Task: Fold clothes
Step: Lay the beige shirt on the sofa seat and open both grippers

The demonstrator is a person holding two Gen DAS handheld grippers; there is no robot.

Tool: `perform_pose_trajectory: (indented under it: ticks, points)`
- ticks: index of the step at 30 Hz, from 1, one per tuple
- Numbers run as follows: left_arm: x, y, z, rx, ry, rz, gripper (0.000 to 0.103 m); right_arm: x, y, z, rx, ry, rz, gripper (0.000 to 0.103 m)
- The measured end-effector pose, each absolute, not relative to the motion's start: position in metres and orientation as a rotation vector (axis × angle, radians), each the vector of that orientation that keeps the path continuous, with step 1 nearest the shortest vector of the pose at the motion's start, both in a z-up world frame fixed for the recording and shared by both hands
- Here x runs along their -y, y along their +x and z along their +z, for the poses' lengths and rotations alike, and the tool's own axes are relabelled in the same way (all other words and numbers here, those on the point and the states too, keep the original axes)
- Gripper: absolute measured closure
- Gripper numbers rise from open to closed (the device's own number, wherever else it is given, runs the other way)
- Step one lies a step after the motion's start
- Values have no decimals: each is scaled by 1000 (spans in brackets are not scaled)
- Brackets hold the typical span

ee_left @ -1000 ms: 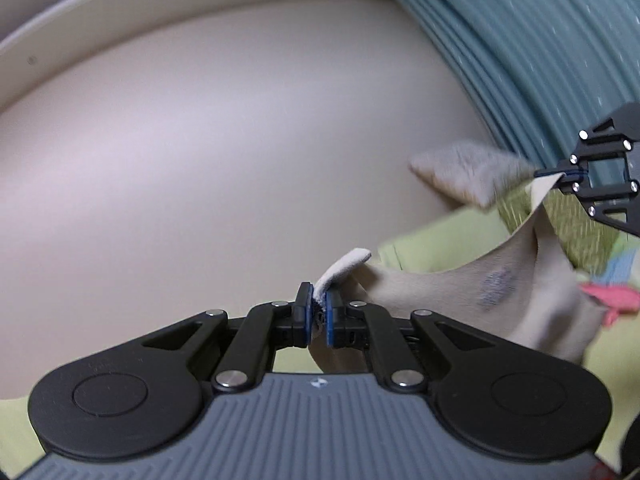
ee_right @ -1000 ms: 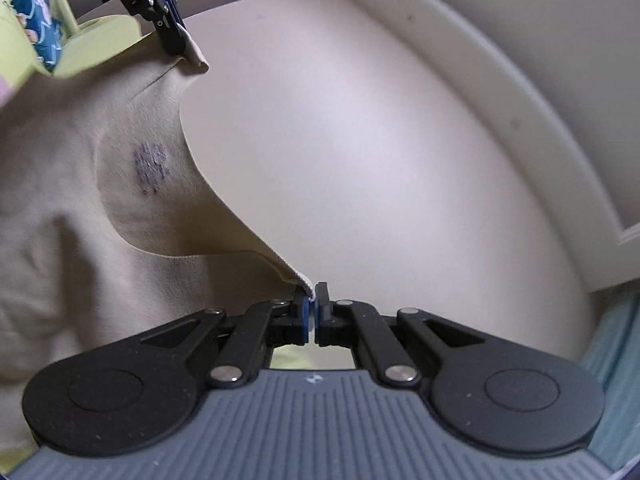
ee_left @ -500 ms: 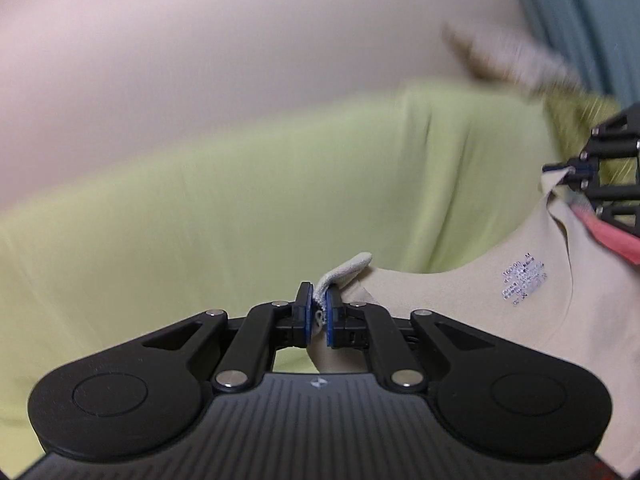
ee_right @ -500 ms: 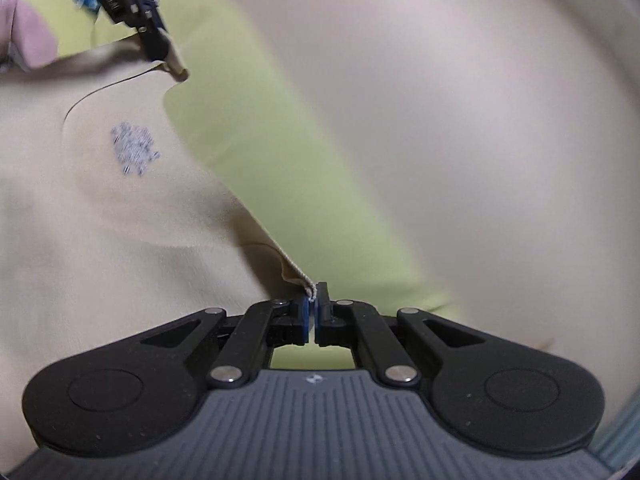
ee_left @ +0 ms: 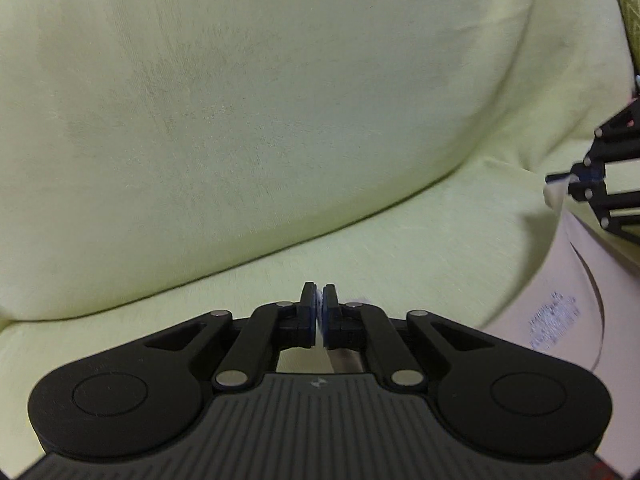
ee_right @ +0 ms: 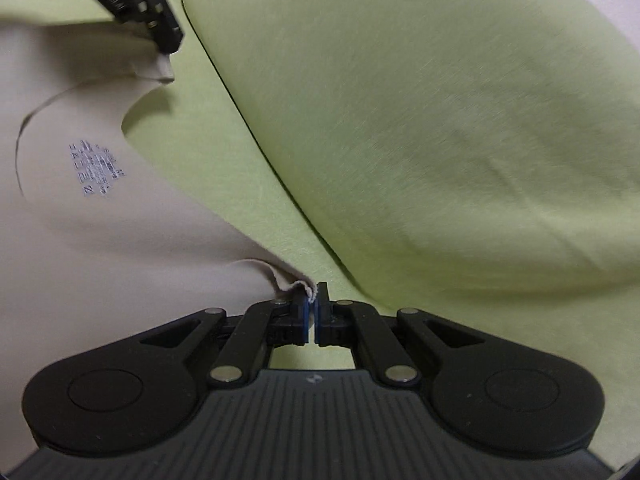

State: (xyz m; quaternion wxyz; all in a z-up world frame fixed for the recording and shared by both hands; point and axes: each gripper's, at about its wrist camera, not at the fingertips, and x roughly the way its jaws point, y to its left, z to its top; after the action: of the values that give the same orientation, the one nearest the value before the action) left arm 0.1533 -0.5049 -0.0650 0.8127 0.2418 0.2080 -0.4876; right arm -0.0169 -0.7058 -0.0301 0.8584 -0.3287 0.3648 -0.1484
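Note:
A beige shirt (ee_right: pixel 104 240) with a printed neck label (ee_right: pixel 96 170) is spread low over the light green sofa seat (ee_right: pixel 248 208). My right gripper (ee_right: pixel 312 300) is shut on one shoulder edge of the shirt. My left gripper (ee_left: pixel 319 300) is shut on the other shoulder edge, with a sliver of cloth between its pads. In the right wrist view the left gripper (ee_right: pixel 166 54) shows at the top left, pinching the shirt. In the left wrist view the right gripper (ee_left: pixel 560 178) shows at the right edge, above the shirt (ee_left: pixel 560 300).
The green sofa backrest cushion (ee_left: pixel 260 100) rises just beyond both grippers and also fills the right wrist view (ee_right: pixel 440 100). A woven olive-patterned cloth (ee_left: pixel 624 12) lies at the top right corner.
Both grippers have swung down from facing the wall to the sofa, carrying the shirt by its shoulders. The shirt now hangs lower, near the seat, with its neck label facing up.

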Motion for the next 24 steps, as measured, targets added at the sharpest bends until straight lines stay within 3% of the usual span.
perform_pose_trajectory:
  ticks: [4, 6, 7, 8, 10, 12, 18, 21, 24]
  points:
    - [512, 157, -78, -481, 527, -1045, 102, 703, -12, -48, -863, -615, -279, 102]
    - [504, 160, -80, -506, 505, -1039, 99, 703, -14, -54, -882, -639, -298, 92]
    - [497, 164, -79, -514, 483, -1030, 89, 704, -15, -53, -876, -640, -316, 75]
    - [491, 168, -78, -523, 461, -1022, 86, 706, -20, -47, -863, -606, -328, 58]
    - [474, 178, -74, -542, 392, -1011, 59, 710, -32, -30, -837, -506, -340, 46]
    - [454, 185, -67, -573, 312, -1023, 52, 712, -48, -17, -822, -441, -353, 46]
    - [431, 178, -64, -595, 358, -1118, 52, 728, -89, 2, -751, -124, -293, 45]
    - [441, 172, -73, -591, 454, -1174, 52, 728, -91, -10, -740, -36, -250, 55]
    - [447, 175, -81, -588, 490, -1191, 52, 739, -74, -28, -718, 16, -231, 57]
